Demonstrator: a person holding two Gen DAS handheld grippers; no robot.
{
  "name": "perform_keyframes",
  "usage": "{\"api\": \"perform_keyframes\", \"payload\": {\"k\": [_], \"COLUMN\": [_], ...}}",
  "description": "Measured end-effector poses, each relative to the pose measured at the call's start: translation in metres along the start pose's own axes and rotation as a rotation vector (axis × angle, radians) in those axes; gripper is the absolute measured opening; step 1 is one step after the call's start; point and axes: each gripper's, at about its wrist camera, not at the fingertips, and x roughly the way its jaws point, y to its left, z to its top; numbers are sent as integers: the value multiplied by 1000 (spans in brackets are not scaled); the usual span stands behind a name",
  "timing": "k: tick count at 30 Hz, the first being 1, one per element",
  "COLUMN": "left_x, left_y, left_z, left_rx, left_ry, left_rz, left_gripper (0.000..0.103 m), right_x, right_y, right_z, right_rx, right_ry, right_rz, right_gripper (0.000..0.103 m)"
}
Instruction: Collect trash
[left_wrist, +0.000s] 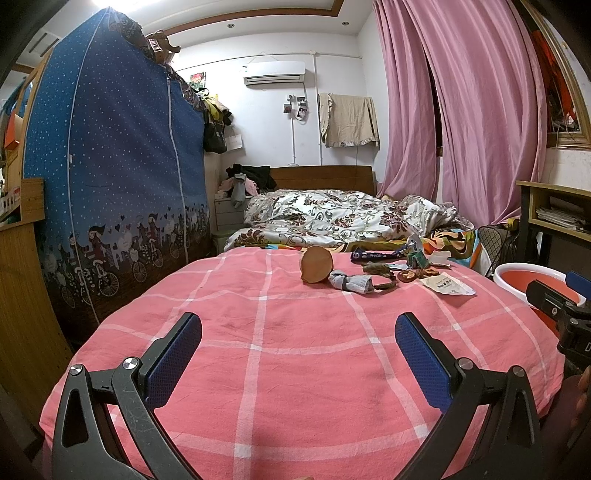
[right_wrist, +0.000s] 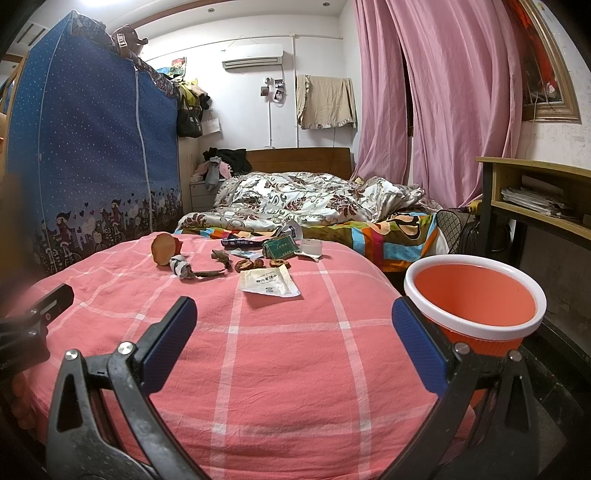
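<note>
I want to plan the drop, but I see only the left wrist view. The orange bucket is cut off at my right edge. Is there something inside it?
Observer: Nothing shows inside the orange bucket, as far as its inside is visible.
Operator: Does the right gripper hold anything?
Observer: No, the right gripper has its jaws wide open, empty.
Operator: Is anything behind the cut fruit?
Observer: Yes, a small red piece shows just behind the cut fruit.

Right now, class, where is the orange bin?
In the right wrist view, the orange bin stands off the pink checked cloth's right edge, beside the right gripper.
</note>
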Motion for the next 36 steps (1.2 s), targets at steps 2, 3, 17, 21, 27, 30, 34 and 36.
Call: {"api": "perform_keyframes", "payload": {"k": [2, 3, 17, 21, 27, 30, 34, 36], "left_x": [0, 0, 5, 5, 5, 5, 5, 5], "left_y": [0, 0, 3, 3, 2, 2, 2, 2], "left_z": [0, 0, -3, -2, -3, -3, -4, -3], "left_rx": [-1, 0, 4, 2, 2, 2, 3, 2], "left_ry": [1, 1, 2, 2, 3, 2, 2, 3], "left_rz": [1, -1, -3, -3, -3, -2, -2, -2], "left_gripper": [102, 102, 102, 102, 102, 102, 102, 102], "right_x": [0, 0, 0, 0, 0, 0, 0, 0], "right_y": [0, 0, 1, 2, 2, 2, 2, 2], "right_z": [0, 0, -1, -1, -1, -1, -1, -1], "right_rx": [0, 1, 2, 2, 3, 3, 3, 4], "right_ry": [1, 1, 4, 4, 5, 6, 5, 6], "right_rz": [0, 0, 0, 0, 1, -1, 0, 0], "right_gripper": [89, 89, 89, 89, 89, 89, 89, 89]}}
